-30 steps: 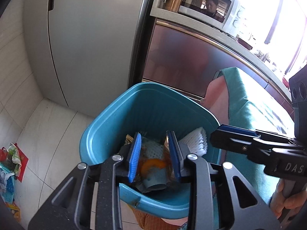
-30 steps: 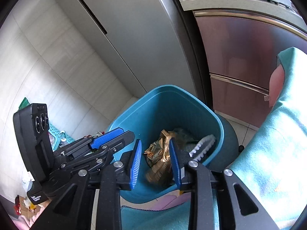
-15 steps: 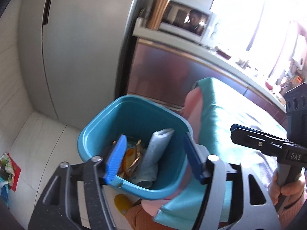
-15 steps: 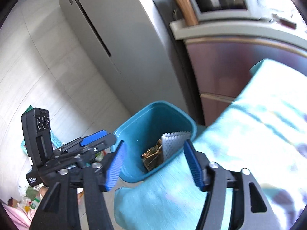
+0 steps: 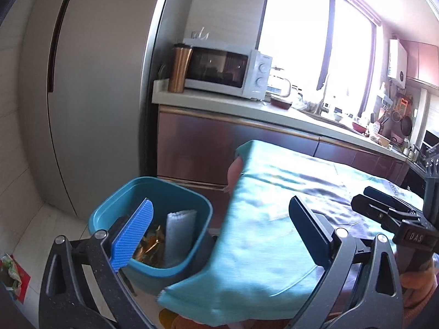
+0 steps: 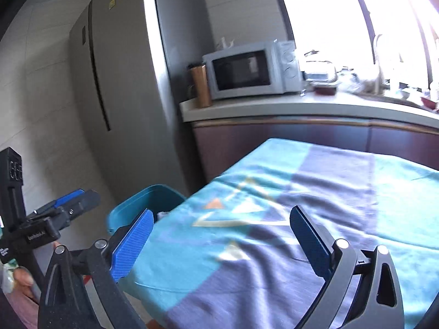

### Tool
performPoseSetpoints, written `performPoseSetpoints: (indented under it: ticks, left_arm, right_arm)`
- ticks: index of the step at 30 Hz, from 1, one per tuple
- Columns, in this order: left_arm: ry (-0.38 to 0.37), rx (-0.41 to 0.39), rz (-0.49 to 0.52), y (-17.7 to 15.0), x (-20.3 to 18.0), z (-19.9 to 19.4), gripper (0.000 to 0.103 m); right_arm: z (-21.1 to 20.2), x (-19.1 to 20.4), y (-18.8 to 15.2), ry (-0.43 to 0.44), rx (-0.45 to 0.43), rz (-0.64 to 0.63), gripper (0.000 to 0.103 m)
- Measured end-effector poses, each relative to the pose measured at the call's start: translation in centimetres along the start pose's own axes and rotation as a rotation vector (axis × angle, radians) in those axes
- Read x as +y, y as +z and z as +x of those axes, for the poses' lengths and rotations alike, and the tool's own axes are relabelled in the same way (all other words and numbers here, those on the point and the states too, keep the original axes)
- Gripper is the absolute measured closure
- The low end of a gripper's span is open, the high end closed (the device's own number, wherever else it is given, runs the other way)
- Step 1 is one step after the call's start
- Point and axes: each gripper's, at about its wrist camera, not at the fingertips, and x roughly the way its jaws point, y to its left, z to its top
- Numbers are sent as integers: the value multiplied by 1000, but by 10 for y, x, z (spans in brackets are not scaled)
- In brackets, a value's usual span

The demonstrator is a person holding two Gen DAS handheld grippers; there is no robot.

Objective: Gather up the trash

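Both grippers, left gripper and right gripper, are opening wide with nothing between them.
Trash sits in the blue bin beside the tabletop.

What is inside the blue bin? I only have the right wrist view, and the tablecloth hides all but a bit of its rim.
Observer: The left wrist view looks into the blue bin. A white foam sleeve stands upright beside crumpled gold wrappers.
Operator: Is the left gripper carrying anything? I see it only from the side.
Observer: No. The left gripper has its jaws opening, with nothing between them.
Operator: Any trash outside the bin?
Observer: Yes, red and green packets lie on the floor at that view's left edge.
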Motion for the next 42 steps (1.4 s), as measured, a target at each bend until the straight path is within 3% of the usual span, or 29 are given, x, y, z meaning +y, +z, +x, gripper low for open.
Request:
performPoseSetpoints:
  ticks: [7,15,42]
  left_arm:
    - [5,-95,53,-3,-48,-22,6]
    - [15,-160,117,-7,-88,-41,6]
    - [21,-217,149,-8,-107,-54,6]
  right_arm:
    - [-50,-20,-17,-134,-123,-13,7]
    - [-86,-30,-26,-213,-216,-3,7]
    - [-116,-42,-33,-288,-263,6,7]
